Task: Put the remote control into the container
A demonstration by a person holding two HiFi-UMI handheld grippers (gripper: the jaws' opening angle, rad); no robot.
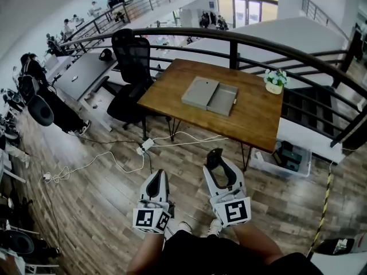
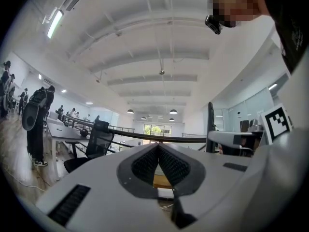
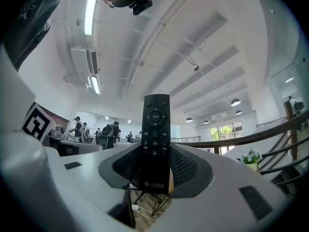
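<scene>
A wide open-plan office with a plank floor (image 1: pixel 86 199) and a curved dark railing (image 1: pixel 241 39) fills the head view. Beyond the person's feet stands a wooden bench (image 1: pixel 252 116). On the bench lies the grey container (image 1: pixel 225 99), open, its lid flat beside it on the left. A small potted plant (image 1: pixel 275 80) sits at the bench's far right corner. A black office chair (image 1: pixel 132 56) stands at the bench's left end, and white cables (image 1: pixel 143 148) trail over the floor in front of it.

The step in hand looks like the carry. The right claw (image 3: pixel 155 156) is clenched on the remote control (image 3: pixel 155 139), both pads pressing the lower half of its body. The remote control stands upright between them, button face toward the camera and top end well clear above the jaw tips. The left claw (image 2: pixel 158 149) is empty, its jaw tips closed together, held low just beside the right one.

The container is well apart from both claws, across bare floor and on the bench's middle. The next move probably calls for closing that gap. The remote control would then be brought over the open right half and tipped flatter so it fits the shallow tray before the right claw lets go.
</scene>
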